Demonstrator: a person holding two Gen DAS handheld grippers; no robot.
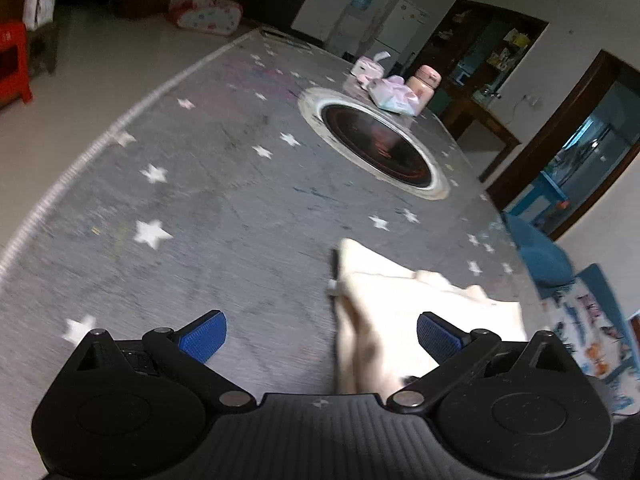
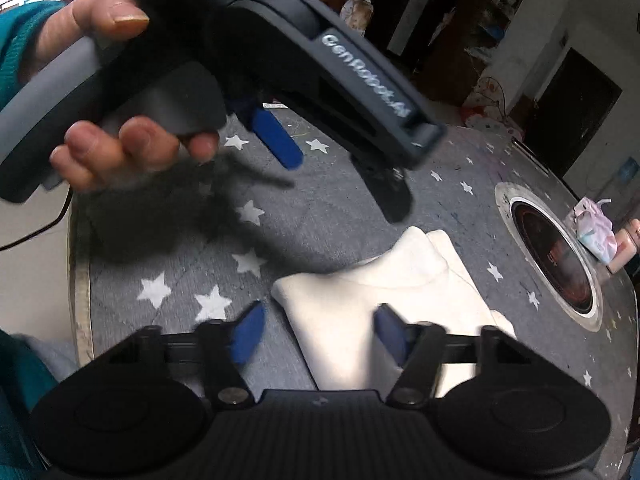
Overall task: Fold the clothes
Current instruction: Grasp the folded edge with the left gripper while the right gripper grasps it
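Note:
A cream garment lies folded on the grey star-patterned table cover. It also shows in the left wrist view at the lower right. My right gripper is open just above the garment's near edge, holding nothing. My left gripper is open and empty, above the cover with the garment's left edge between its fingers. In the right wrist view the left gripper hangs above the table, held by a hand, its blue fingertips pointing down.
A round black hotplate is set in the table's middle. Beyond it stand a pink jar, a tissue pack and a pink box. The table edge curves at the left. A red stool stands on the floor.

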